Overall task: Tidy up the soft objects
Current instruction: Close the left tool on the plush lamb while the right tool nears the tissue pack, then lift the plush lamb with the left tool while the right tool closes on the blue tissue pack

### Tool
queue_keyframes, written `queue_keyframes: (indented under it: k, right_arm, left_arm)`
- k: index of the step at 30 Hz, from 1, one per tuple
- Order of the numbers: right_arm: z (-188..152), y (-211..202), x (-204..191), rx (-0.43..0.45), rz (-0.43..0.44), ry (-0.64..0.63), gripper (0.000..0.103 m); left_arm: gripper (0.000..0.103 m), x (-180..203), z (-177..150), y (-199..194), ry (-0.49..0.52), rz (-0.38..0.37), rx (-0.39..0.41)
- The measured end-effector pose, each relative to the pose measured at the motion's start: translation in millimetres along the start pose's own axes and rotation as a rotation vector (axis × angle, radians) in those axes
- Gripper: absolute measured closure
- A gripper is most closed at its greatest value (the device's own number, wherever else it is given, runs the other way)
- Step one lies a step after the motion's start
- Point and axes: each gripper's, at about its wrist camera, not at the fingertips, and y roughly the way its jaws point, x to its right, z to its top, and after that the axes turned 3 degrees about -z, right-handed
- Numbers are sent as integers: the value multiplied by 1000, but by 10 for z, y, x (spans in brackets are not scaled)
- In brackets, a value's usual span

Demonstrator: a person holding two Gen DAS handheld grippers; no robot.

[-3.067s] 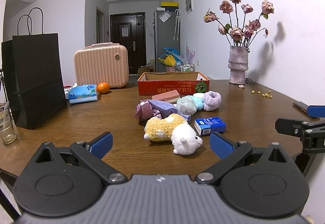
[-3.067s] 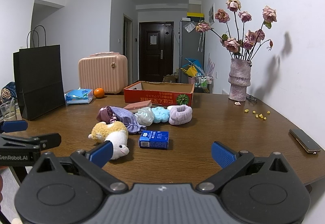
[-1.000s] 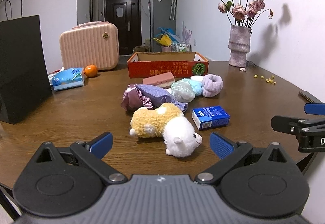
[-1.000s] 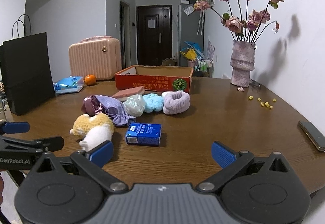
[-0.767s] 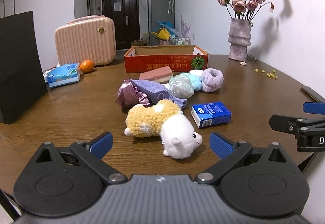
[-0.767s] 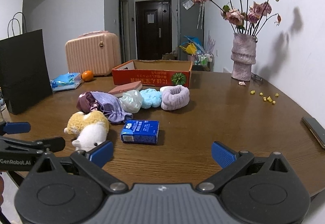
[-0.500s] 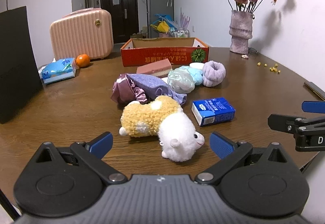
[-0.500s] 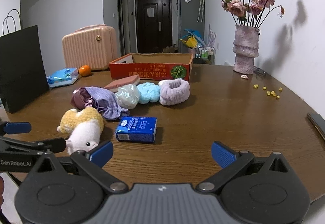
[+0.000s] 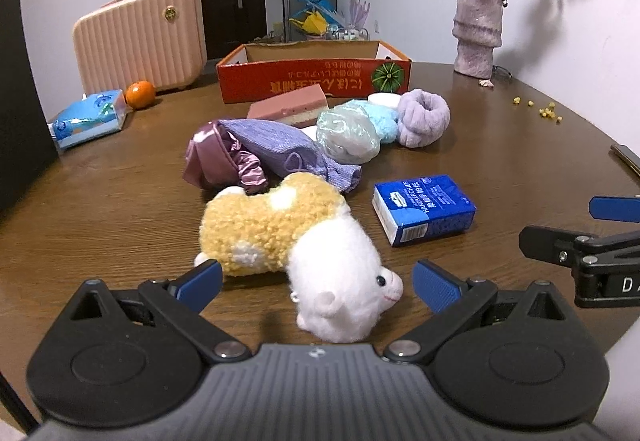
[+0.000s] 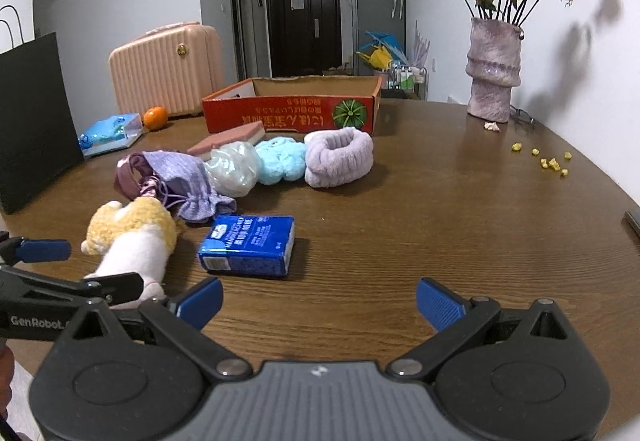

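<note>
- Left gripper (image 9: 316, 283) spread wide, its blue fingers flanking the yellow-and-white plush sheep (image 9: 296, 241) (no contact seen), near the brown wooden table's (image 9: 100, 209) near edge.
- Right gripper (image 10: 318, 301) spread, empty.

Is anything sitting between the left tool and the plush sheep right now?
Nothing visible. The left tool is open with the plush sheep lying directly ahead, its white head already between the fingers. The blue tissue pack sits off to its right.
</note>
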Motion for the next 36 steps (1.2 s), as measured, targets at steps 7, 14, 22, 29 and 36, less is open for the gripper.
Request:
queue_keyframes:
  k: [7, 14, 22, 29, 36]
  right_arm:
    - [12, 207, 81, -32, 0, 11, 0]
    - [17, 357, 124, -51, 10, 16, 0]
    - [28, 455, 126, -63, 20, 20, 0]
    - [29, 476, 117, -65, 22, 20, 0]
    - [45, 455, 72, -61, 21, 14, 0]
  left_arm:
    - [0, 45, 61, 225, -7, 13, -38]
    - [0, 44, 92, 387, -29, 44, -64]
    - [26, 2, 111, 496, -44, 61, -82]
    - [51, -34, 99, 503, -60, 51, -77]
    - [52, -61, 85, 458, -63, 47, -68]
